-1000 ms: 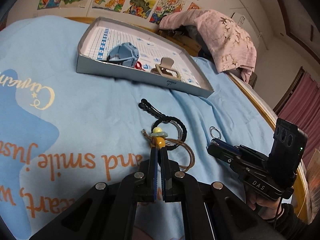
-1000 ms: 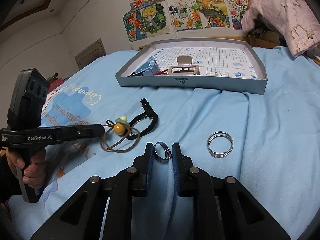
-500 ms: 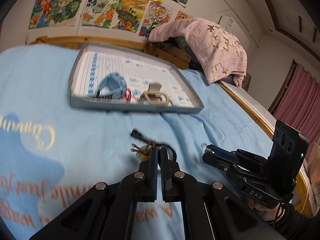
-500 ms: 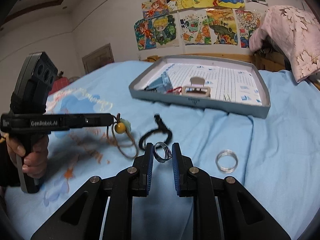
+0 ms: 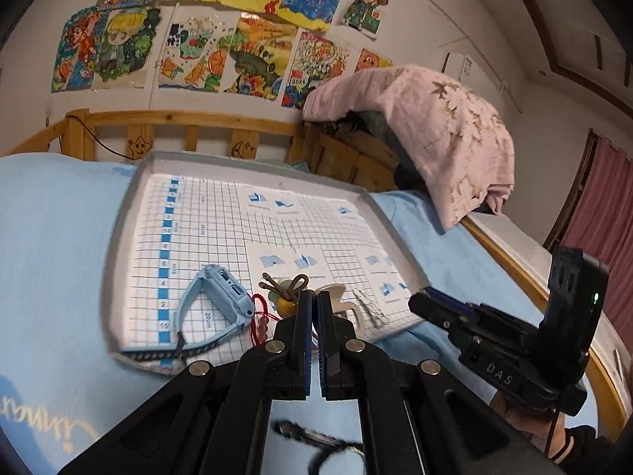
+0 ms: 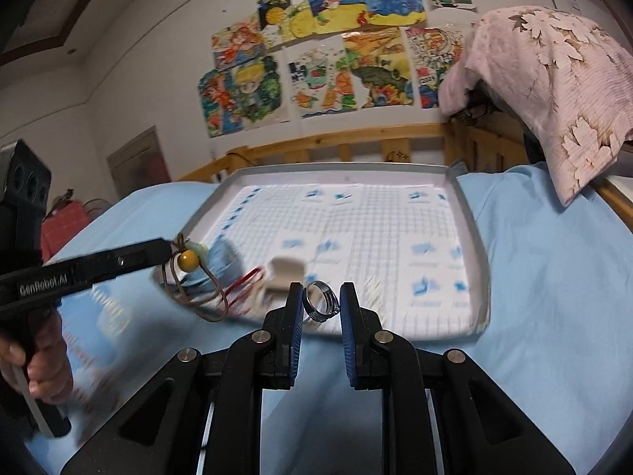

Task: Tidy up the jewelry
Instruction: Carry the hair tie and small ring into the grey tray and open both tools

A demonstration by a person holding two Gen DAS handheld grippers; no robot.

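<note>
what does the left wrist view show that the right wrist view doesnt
Only the left wrist view: the blue watch seen sharply, lying in the tray, and a dark cord on the sheet below the fingers.

Only the right wrist view: the silver ring pinched in the right gripper, and the loop of the brown cord hanging free.

Both: the tray, the left gripper holding the cord by its yellow bead, the beige clip, wall drawings, pink blanket.

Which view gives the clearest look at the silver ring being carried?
The right wrist view: the silver ring sits sharp between the right gripper jaws, just before the tray. The left wrist view shows only that gripper's body; the ring cannot be made out.
</note>
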